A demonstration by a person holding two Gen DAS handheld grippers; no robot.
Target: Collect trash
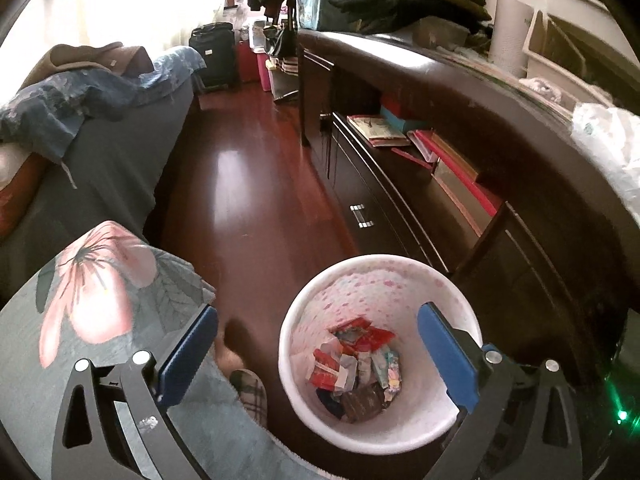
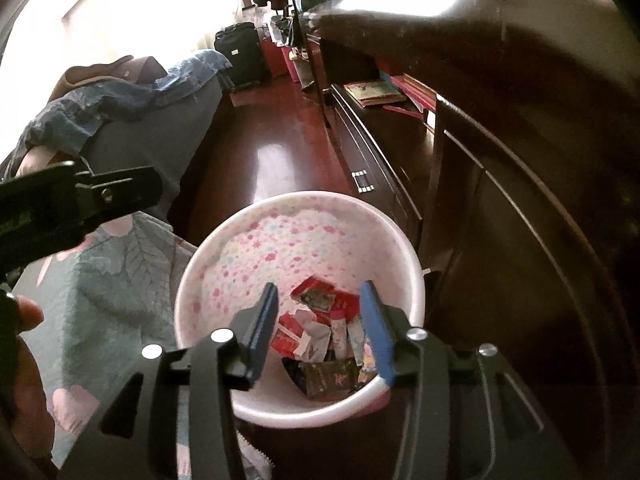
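Left view only: my left gripper (image 1: 316, 350) with jaws spread wide, nothing between them; a plaid slipper (image 1: 250, 394) at bottom centre; a clear plastic bag (image 1: 608, 148) at the right edge.
Right view only: my right gripper (image 2: 320, 332), jaws partly apart and empty; the left gripper's black body (image 2: 72, 200) at the left edge; fingers of a hand (image 2: 24, 316) at lower left.
Both views: white bin (image 1: 304, 412) with a flowered lining, on the red wood floor (image 1: 248, 184).
Trash (image 1: 356, 364): red and silver wrappers heaped in the bin's bottom.
Around: dark cabinet (image 1: 500, 280) right of the bin, books (image 1: 376, 128) on its open shelf; flowered cloth (image 1: 96, 280) at lower left; suitcase (image 1: 212, 54) at upper centre.
Bin against jaws: in the left view it sits toward the right pad; in the right view it lies directly below, wrappers showing between the pads.
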